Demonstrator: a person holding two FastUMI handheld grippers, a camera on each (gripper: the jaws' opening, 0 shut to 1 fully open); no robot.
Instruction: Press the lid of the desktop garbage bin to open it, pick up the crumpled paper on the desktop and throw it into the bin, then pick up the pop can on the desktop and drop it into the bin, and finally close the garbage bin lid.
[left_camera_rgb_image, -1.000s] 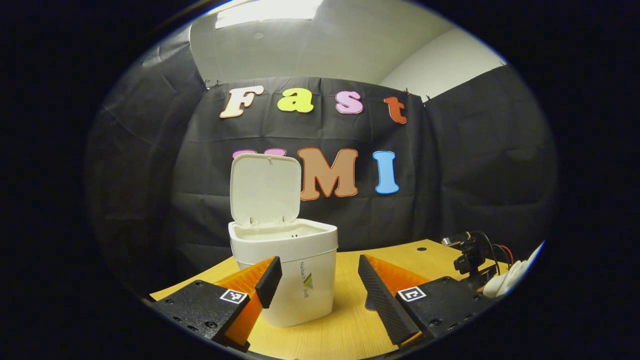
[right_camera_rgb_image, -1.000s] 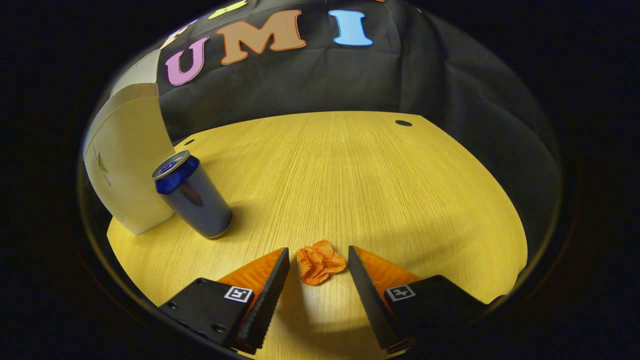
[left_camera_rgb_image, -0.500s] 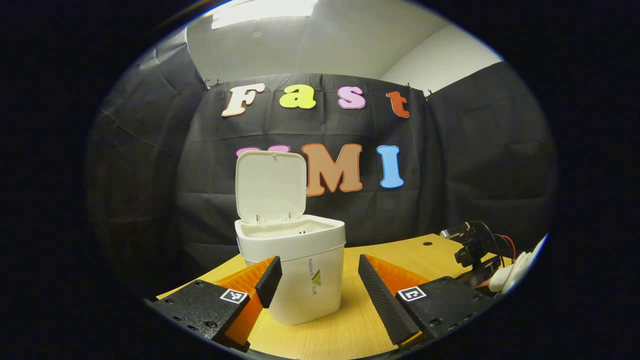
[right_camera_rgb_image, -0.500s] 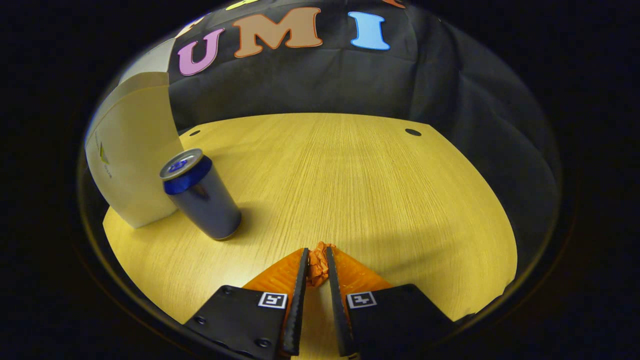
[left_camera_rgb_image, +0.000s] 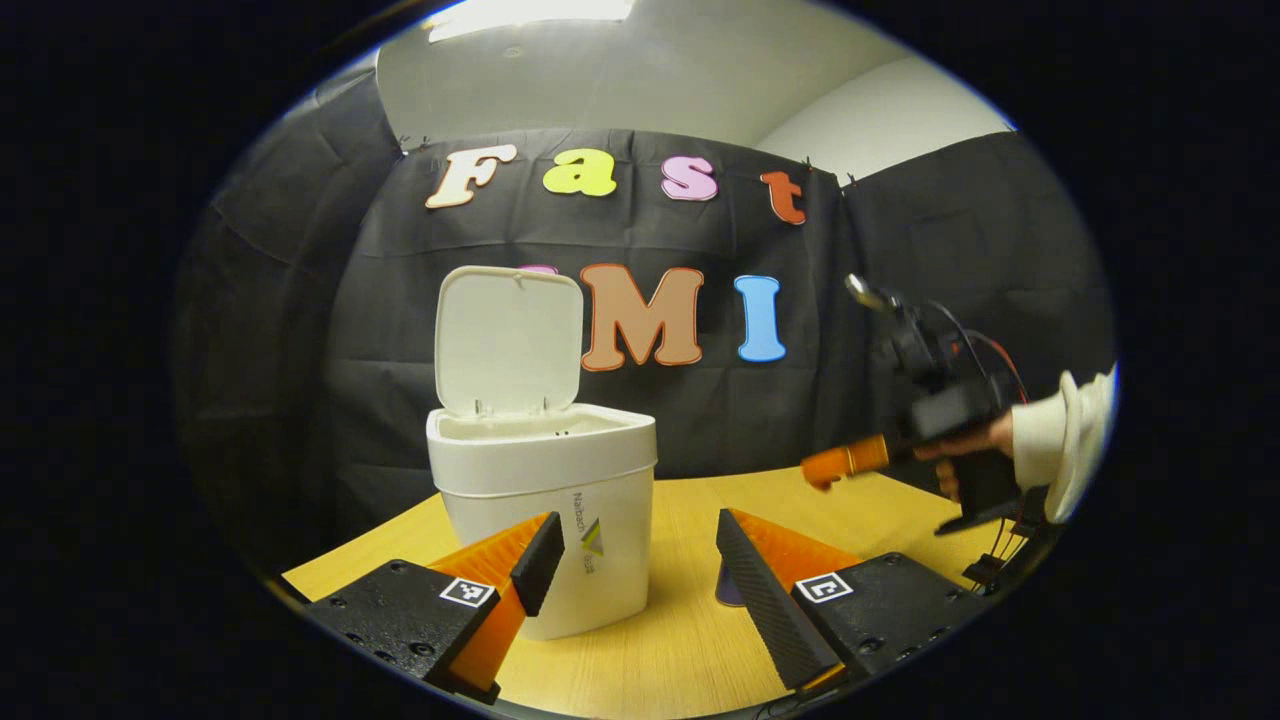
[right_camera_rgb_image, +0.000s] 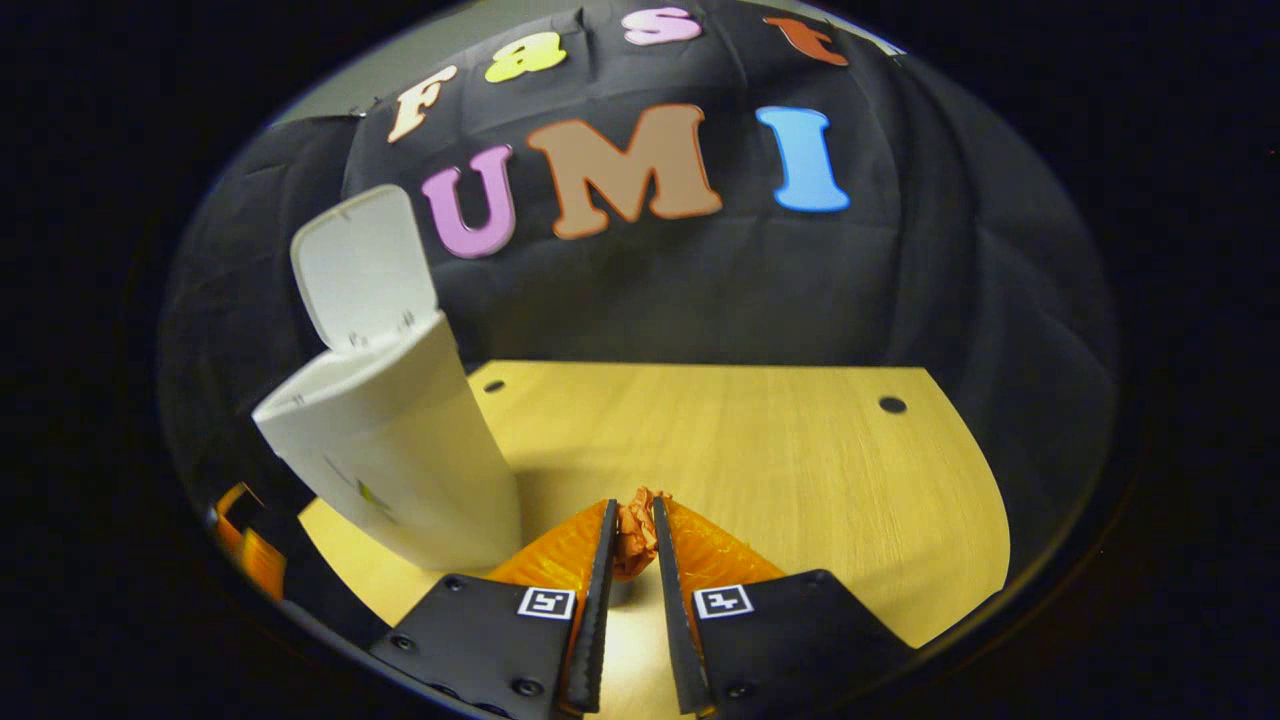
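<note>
- the small plastic desktop bin (left_camera_rgb_image: 545, 520) was white, lid (left_camera_rgb_image: 508, 338) too
- crumpled paper ball (right_camera_rgb_image: 633, 528) was orange
- wood-grain tabletop (right_camera_rgb_image: 760, 450) was yellowish

We're in a recording booth, a staged lab setup rather than a home: black cloth (left_camera_rgb_image: 950, 250) is pinned up as walls on every side, with a plain white room wall (left_camera_rgb_image: 880, 110) and ceiling light (left_camera_rgb_image: 530, 10) peeking above it, and a bare wooden table (right_camera_rgb_image: 750, 450) with cable holes sits inside.
</note>
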